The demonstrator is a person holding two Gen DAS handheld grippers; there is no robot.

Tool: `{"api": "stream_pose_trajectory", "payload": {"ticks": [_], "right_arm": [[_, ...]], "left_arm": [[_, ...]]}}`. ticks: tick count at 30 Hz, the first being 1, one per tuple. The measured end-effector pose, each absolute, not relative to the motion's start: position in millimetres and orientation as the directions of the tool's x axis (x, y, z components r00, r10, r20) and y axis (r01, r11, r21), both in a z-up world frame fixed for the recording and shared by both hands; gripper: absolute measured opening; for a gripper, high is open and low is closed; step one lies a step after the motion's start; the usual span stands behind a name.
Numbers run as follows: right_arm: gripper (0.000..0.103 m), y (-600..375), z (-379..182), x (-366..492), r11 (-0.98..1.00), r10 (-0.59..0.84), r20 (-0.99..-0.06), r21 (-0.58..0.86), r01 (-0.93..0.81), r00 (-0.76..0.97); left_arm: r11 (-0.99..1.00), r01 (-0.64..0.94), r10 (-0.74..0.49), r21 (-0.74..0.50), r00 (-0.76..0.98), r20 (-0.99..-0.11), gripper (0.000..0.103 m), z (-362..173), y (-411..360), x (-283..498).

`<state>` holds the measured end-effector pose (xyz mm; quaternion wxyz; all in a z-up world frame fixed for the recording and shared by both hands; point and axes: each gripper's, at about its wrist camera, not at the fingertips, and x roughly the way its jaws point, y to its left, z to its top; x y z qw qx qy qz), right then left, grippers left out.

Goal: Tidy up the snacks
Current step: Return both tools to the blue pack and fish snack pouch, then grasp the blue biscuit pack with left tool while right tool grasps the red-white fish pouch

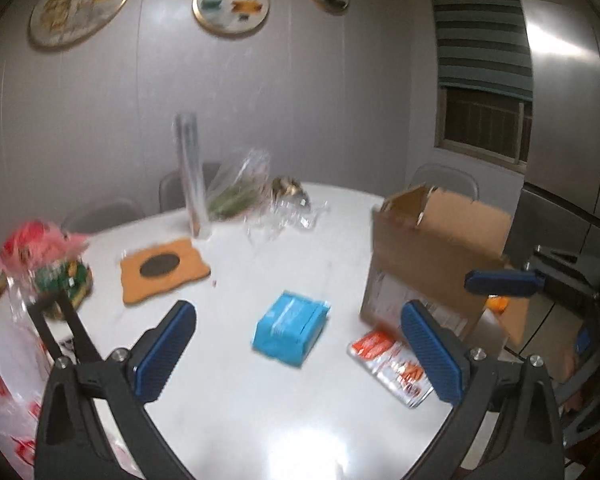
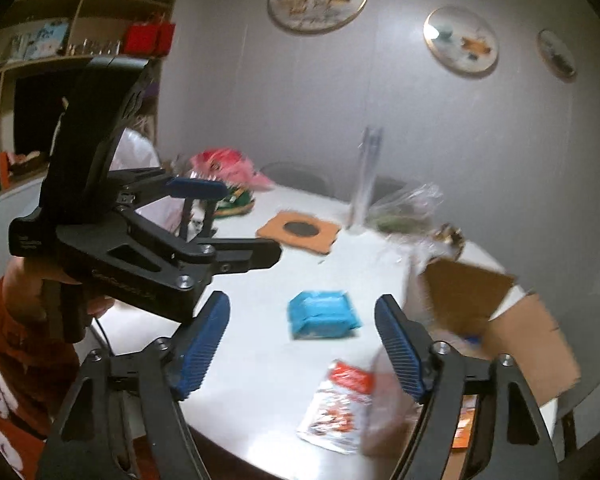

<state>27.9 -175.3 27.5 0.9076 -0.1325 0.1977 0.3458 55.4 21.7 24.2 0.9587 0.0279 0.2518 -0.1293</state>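
On the white round table (image 1: 260, 420) lies a blue soft pack (image 1: 290, 328) (image 2: 321, 314). To its right, an orange-and-white snack packet (image 1: 387, 364) (image 2: 339, 404) lies flat beside an open cardboard box (image 1: 439, 248) (image 2: 499, 320). An orange packet (image 1: 497, 302) shows past the box's flap. My left gripper (image 1: 299, 308) (image 2: 246, 220) is open and empty, hovering short of the blue pack. My right gripper (image 2: 301, 302) is also open with nothing between its pads, and one of its blue fingers (image 1: 499, 282) shows by the box.
An orange mat with a dark oval (image 1: 164, 270), a tall clear tube (image 1: 190, 176) and crinkled cellophane bags (image 1: 240, 188) sit further back. A pink and green bundle (image 1: 40, 252) and a black stand (image 1: 60, 328) are at the left edge. Chairs ring the table.
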Motion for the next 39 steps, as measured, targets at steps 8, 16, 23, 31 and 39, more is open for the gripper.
{"api": "stream_pose_trajectory", "payload": {"ticks": [8, 16, 23, 31, 39], "right_arm": [[0.059, -144.6, -43.9, 56.4, 0.775, 0.482, -0.564, -0.083, -0.626, 0.671], [0.041, -141.9, -103.6, 95.9, 0.833, 0.325, -0.654, -0.145, -0.535, 0.683], [0.029, -143.5, -124.9, 122.5, 0.841, 0.279, -0.685, -0.164, -0.515, 0.673], [0.028, -138.3, -125.0, 133.2, 0.838, 0.27, -0.682, -0.183, -0.515, 0.68], [0.028, -139.2, -124.7, 136.5, 0.845, 0.284, -0.685, -0.152, -0.512, 0.671]], "left_arm": [[0.962, 0.264, -0.251, -0.065, 0.772, -0.584, 0.101, -41.4, 31.8, 84.6], [0.959, 0.273, -0.258, -0.08, 0.711, -0.655, 0.095, -77.6, 21.5, 134.7], [0.961, 0.261, -0.247, -0.09, 0.664, -0.705, 0.094, -93.3, 11.8, 180.5], [0.952, 0.294, -0.25, -0.082, 0.6, -0.76, 0.094, -102.8, 2.8, 221.6], [0.925, 0.359, -0.312, -0.123, 0.532, -0.787, 0.072, -115.8, -3.3, 233.4]]}}
